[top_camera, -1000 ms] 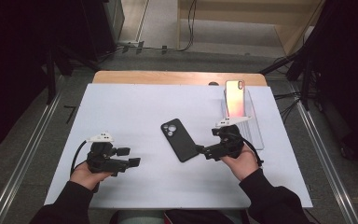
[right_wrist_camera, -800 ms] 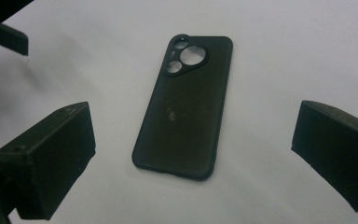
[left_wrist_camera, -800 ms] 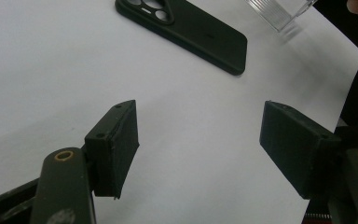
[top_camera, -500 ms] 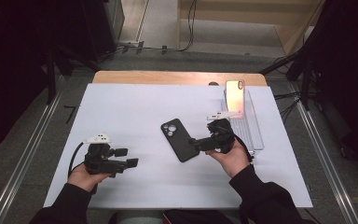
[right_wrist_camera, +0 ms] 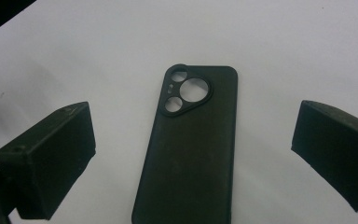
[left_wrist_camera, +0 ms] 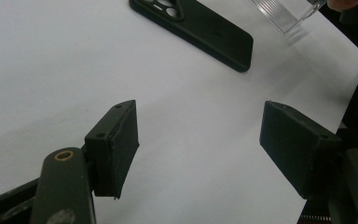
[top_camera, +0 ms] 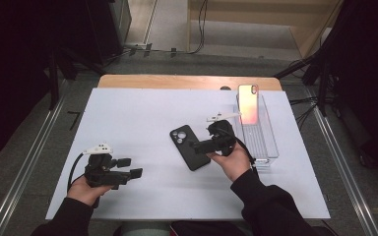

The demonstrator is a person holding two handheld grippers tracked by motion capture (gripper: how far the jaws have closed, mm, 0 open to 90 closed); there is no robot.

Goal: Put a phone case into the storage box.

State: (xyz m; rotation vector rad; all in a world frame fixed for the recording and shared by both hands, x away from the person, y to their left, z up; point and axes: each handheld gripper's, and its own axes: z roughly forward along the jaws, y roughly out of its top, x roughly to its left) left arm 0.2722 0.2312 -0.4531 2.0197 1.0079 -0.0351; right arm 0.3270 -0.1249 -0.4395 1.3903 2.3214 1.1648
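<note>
A black phone case (top_camera: 189, 147) lies flat on the white table top (top_camera: 142, 108), back up, its camera cut-outs at the far end. My right gripper (top_camera: 199, 143) hovers at the case's right edge, pointing left, jaws open. In the right gripper view the case (right_wrist_camera: 191, 149) lies between and beyond the wide-apart jaws of that gripper (right_wrist_camera: 193, 114), and the pads do not touch it. My left gripper (top_camera: 132, 167) rests near the front left, open and empty. The left gripper view shows this gripper (left_wrist_camera: 200, 116) over bare table, with the case (left_wrist_camera: 200, 25) farther off.
A clear plastic tray (top_camera: 262, 142) stands at the right of the table, with a phone (top_camera: 248, 103) propped upright at its far end. The tray's corner (left_wrist_camera: 282, 11) also appears in the left gripper view. A wooden table edge (top_camera: 177, 81) runs along the back.
My right gripper has moved left from beside the tray to the phone case. The left gripper has stayed where it was.
</note>
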